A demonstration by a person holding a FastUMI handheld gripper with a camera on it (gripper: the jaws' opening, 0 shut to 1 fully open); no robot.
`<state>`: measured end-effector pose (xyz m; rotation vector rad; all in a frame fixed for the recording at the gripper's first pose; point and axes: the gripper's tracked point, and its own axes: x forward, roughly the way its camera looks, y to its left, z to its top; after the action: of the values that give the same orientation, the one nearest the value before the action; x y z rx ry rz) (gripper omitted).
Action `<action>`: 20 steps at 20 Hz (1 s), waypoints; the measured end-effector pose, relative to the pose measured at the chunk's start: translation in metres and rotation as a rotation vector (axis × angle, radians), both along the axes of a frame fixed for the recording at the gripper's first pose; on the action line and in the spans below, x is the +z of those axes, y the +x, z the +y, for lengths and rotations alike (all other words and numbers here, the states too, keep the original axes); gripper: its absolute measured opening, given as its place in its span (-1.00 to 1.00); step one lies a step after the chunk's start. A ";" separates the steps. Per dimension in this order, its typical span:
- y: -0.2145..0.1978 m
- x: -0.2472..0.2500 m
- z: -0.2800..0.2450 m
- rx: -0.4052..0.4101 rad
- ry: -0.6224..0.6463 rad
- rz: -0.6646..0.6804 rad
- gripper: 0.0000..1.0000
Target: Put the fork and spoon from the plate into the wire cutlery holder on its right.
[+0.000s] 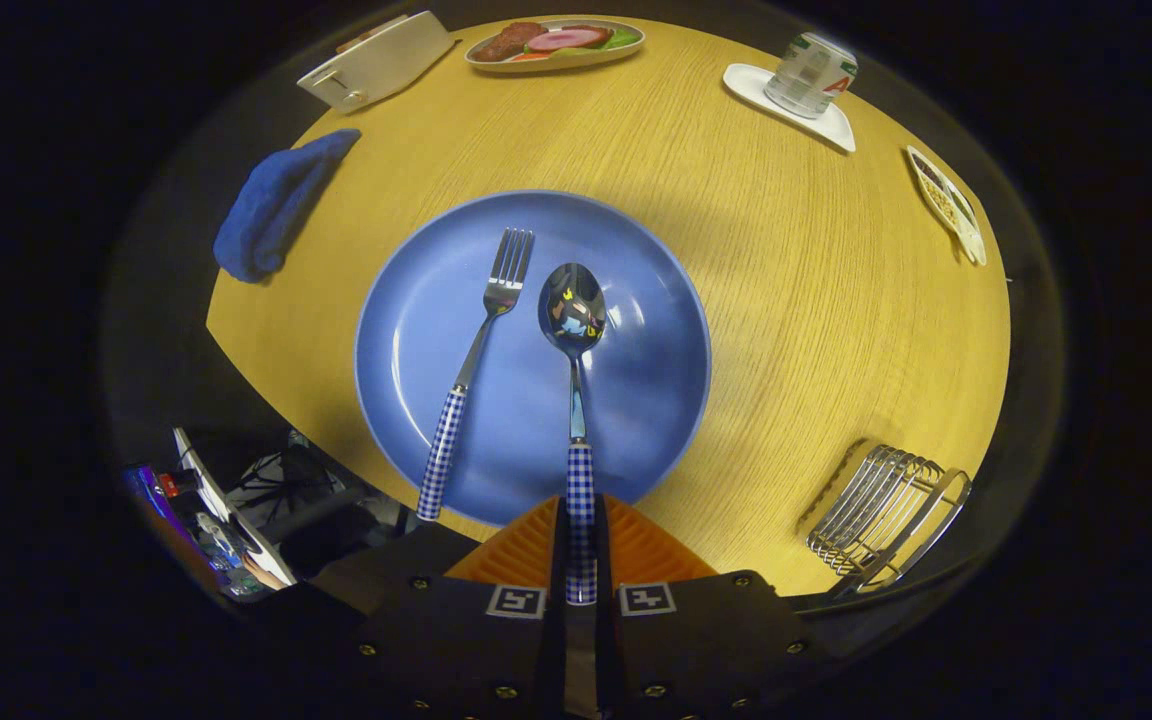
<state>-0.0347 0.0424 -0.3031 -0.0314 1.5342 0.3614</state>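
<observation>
1. At lower centre, the gripper (581, 560) has its jaws clamped on the checked handle of the steel spoon (574, 330).
2. Spoon and checked-handled fork (476, 370) lie on a round blue plate (416, 330), mid-frame.
3. The wire cutlery holder (886, 515) sits lower right on the wooden bench (786, 300).

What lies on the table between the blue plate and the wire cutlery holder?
Nothing: in the gripper view, bare wooden table separates the blue plate from the wire cutlery holder. The gripper is shut on the spoon handle.
</observation>
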 end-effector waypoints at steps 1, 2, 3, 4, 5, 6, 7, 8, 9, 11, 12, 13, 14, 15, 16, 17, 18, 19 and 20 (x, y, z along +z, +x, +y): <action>0.004 0.007 -0.002 0.003 0.003 -0.010 -0.75; 0.006 0.012 -0.005 0.012 -0.003 -0.021 -0.75; 0.009 0.016 -0.007 0.018 -0.004 -0.033 -0.75; 0.009 0.022 -0.009 0.024 0.000 -0.025 -0.75; 0.010 0.029 -0.010 0.014 0.011 -0.021 -0.75; 0.012 0.033 -0.013 0.008 0.016 -0.026 -0.75; 0.013 0.036 -0.017 0.010 0.013 -0.029 -0.75; 0.015 0.037 -0.021 0.010 0.010 -0.034 -0.75; 0.015 0.040 -0.021 0.003 0.022 -0.040 -0.75; 0.015 0.050 -0.019 -0.020 0.053 -0.028 -0.74; 0.018 0.056 -0.020 -0.024 0.058 -0.041 -0.75; 0.020 0.061 -0.024 -0.019 0.051 -0.051 -0.75; 0.023 0.067 -0.028 -0.019 0.045 -0.065 -0.75; 0.023 0.072 -0.032 -0.021 0.035 -0.078 -0.75; 0.026 0.079 -0.043 -0.022 0.006 -0.104 -0.75; 0.026 0.088 -0.048 -0.023 0.001 -0.118 -0.74; 0.025 0.097 -0.051 -0.026 0.004 -0.131 -0.75; 0.023 0.104 -0.055 -0.034 0.006 -0.141 -0.75; 0.022 0.112 -0.060 -0.043 0.007 -0.152 -0.75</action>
<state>-0.0131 -0.0173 -0.1907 -0.0198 1.3814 0.3224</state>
